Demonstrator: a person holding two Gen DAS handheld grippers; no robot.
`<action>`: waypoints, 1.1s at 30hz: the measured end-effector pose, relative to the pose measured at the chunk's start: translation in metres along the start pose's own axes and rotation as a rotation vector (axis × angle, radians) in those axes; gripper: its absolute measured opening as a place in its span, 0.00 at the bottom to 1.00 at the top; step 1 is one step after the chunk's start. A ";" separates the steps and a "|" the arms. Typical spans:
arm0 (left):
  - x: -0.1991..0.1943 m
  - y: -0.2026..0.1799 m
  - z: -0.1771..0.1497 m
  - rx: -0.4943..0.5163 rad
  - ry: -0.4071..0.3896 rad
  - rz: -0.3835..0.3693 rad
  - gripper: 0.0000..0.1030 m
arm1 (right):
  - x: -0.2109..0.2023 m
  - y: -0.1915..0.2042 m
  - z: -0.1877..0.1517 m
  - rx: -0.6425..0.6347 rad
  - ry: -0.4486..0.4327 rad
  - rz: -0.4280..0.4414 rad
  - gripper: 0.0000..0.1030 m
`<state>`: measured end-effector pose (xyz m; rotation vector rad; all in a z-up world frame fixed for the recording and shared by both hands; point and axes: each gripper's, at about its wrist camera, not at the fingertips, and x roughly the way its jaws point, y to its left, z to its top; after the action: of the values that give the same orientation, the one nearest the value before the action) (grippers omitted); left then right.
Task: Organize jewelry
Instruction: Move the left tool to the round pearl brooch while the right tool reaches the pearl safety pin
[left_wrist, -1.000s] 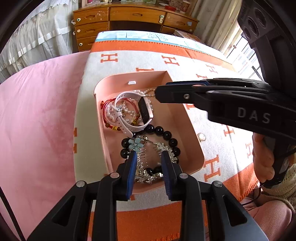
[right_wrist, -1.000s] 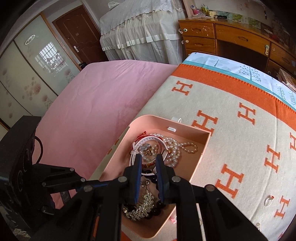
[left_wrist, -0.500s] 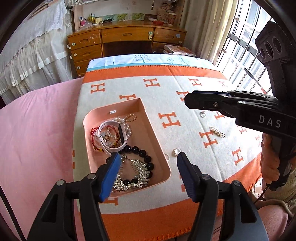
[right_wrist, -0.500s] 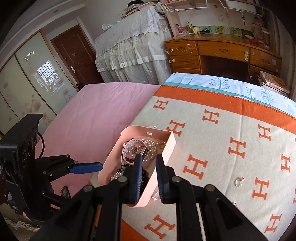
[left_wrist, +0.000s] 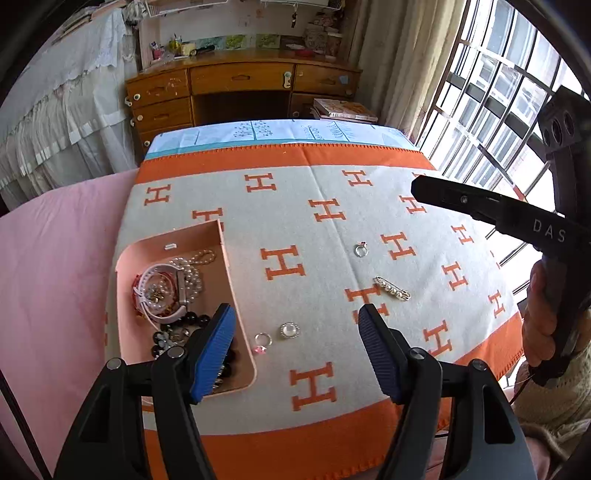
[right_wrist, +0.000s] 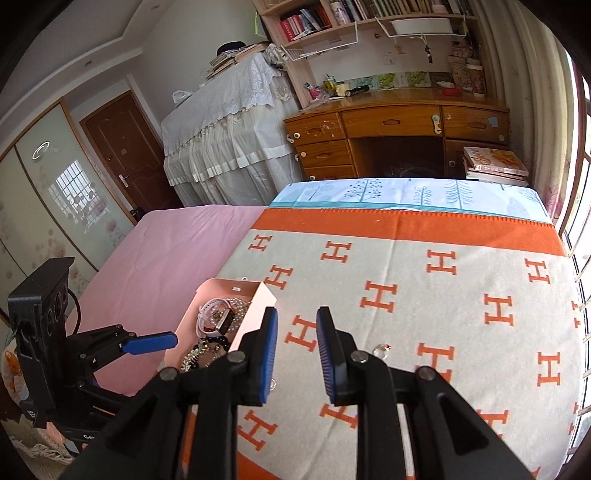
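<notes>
- A wooden desk (right_wrist: 397, 144) with drawers stands against the far wall; books (right_wrist: 493, 164) are stacked at its right end
- Shelves (right_wrist: 369, 14) above the desk hold rows of books
- A white lace cover (right_wrist: 229, 129) drapes furniture left of the desk
- A brown door (right_wrist: 122, 158) sits in the left corner; frosted sliding panels (right_wrist: 48, 192) run beside it
- A barred window (left_wrist: 491, 96) on the right lets in bright daylight; a beige curtain (left_wrist: 399, 62) hangs by it
- The bed carries a pink sheet (right_wrist: 166, 251) and an orange-and-cream blanket (right_wrist: 406, 295) with an H pattern

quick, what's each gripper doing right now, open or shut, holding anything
left gripper: open wide, nothing between its pads.
right gripper: partly open, jaws have just been opening, nothing held.
</notes>
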<state>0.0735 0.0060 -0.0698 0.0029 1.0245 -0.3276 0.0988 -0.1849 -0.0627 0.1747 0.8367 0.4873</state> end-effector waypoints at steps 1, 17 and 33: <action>0.005 -0.003 0.001 -0.021 0.011 -0.008 0.65 | 0.000 -0.006 -0.001 0.004 0.002 -0.009 0.24; 0.080 -0.015 -0.003 -0.274 0.210 0.004 0.32 | 0.042 -0.065 -0.071 -0.023 0.214 -0.015 0.24; 0.113 -0.003 -0.007 -0.399 0.272 0.133 0.31 | 0.066 -0.049 -0.099 -0.250 0.248 -0.066 0.24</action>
<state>0.1206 -0.0257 -0.1678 -0.2490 1.3396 0.0042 0.0791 -0.2002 -0.1889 -0.1464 1.0112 0.5535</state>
